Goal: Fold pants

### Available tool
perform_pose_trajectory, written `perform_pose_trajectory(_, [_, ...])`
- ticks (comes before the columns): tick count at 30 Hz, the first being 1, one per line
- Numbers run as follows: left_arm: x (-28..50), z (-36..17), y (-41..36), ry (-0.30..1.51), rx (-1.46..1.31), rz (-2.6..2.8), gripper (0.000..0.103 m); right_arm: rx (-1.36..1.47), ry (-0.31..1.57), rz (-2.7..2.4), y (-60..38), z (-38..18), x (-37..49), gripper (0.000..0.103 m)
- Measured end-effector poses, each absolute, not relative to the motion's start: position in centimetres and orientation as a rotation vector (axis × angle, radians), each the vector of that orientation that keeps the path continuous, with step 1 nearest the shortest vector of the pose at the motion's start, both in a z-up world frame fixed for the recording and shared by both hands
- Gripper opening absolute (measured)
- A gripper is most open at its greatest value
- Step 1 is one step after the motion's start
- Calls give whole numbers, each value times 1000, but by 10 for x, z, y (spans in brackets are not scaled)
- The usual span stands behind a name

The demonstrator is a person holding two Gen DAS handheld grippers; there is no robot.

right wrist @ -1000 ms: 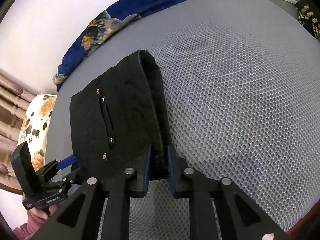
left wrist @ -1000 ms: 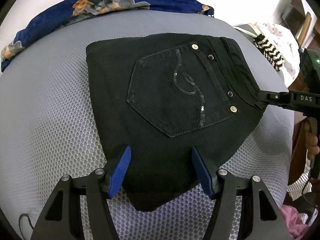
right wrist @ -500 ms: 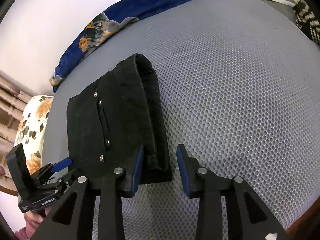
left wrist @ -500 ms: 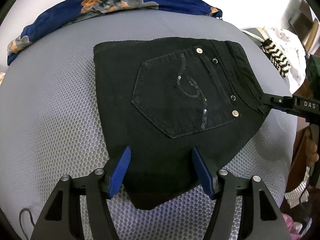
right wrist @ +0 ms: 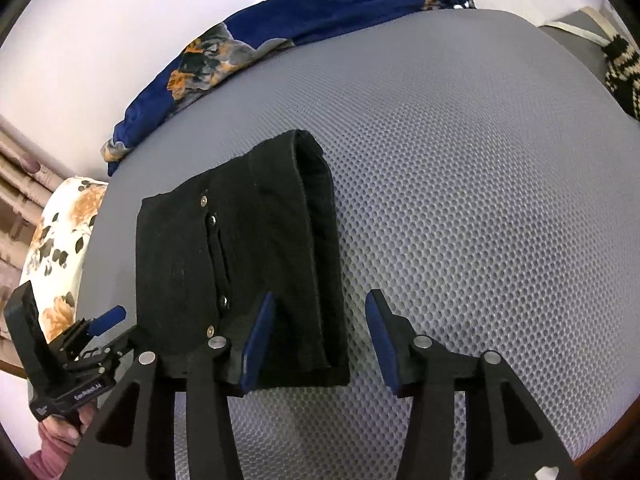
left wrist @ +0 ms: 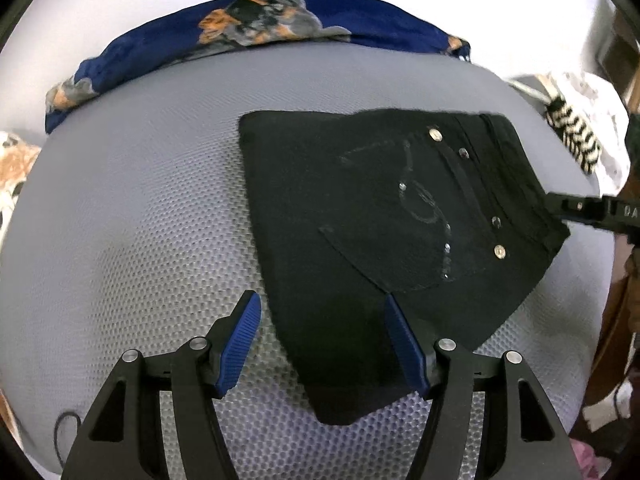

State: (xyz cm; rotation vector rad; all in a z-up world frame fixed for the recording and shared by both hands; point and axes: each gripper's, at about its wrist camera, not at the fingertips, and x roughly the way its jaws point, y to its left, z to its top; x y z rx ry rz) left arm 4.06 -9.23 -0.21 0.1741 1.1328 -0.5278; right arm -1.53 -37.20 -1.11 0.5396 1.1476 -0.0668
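Observation:
The black pants (left wrist: 380,240) lie folded into a compact stack on the grey mesh mattress (left wrist: 140,220), back pocket with sequin swirl and rivets facing up. My left gripper (left wrist: 322,344) is open, its blue pads straddling the near corner of the stack. In the right wrist view the pants (right wrist: 240,260) show their waistband edge, and my right gripper (right wrist: 316,344) is open with the waistband corner between its pads. The right gripper's tip (left wrist: 580,210) shows at the stack's right corner in the left view; the left gripper (right wrist: 100,320) shows at the far left.
A navy floral cloth (left wrist: 260,28) lies bunched along the mattress's far edge. A black-and-white zigzag item (left wrist: 572,140) sits at the right edge. A floral pillow (right wrist: 60,248) is off the mattress's left side. A thin dark cord loop (left wrist: 64,428) lies at the near-left edge.
My right gripper has opened and let go of the waistband, which now lies flat. My left gripper has shifted left, so the stack sits further right in its view.

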Motion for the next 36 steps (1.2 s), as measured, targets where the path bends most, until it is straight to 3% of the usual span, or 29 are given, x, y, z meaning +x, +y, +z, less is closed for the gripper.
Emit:
perform_pose_trajectory(13, [75, -18, -43, 1244, -159, -539, 65, 659, 1182, 46, -396, -34, 0, 48])
perform_pose_trajectory(36, [99, -39, -68, 1359, -313, -692, 65, 922, 1192, 334, -432, -84, 16, 46])
